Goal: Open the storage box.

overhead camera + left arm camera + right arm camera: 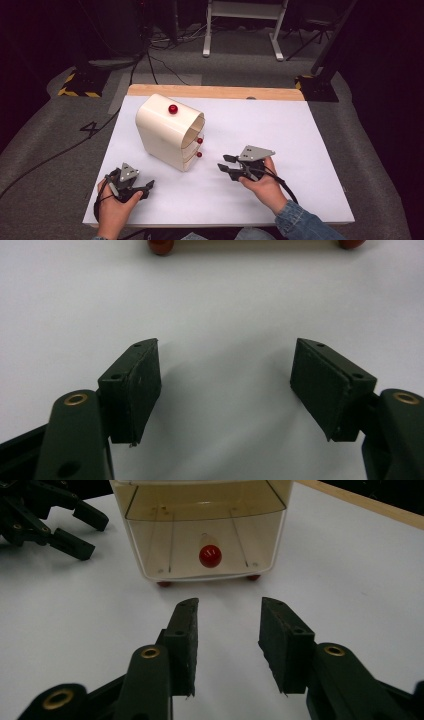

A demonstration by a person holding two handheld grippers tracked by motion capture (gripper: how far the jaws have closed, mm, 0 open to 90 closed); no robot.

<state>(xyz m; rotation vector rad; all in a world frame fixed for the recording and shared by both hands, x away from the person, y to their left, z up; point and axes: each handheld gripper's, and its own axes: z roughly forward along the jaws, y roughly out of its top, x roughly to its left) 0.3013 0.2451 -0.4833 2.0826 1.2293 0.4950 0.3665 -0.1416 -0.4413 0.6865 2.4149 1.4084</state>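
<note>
Facing the small drawer cabinet (202,530), the right gripper (227,615) has released, empty jaws.
Light, stiff, slippery plastic just ahead of the jaws on the desk (300,130); hold the red knob (210,556). Left gripper (227,377) is open too.

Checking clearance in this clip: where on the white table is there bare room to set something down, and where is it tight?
The right half of the table, from the cream drawer unit across to its right edge, lies bare, as does the far strip behind the unit. It is tight in front of the red knobs, where the right gripper faces them, and at the near-left corner around the left gripper.
</note>
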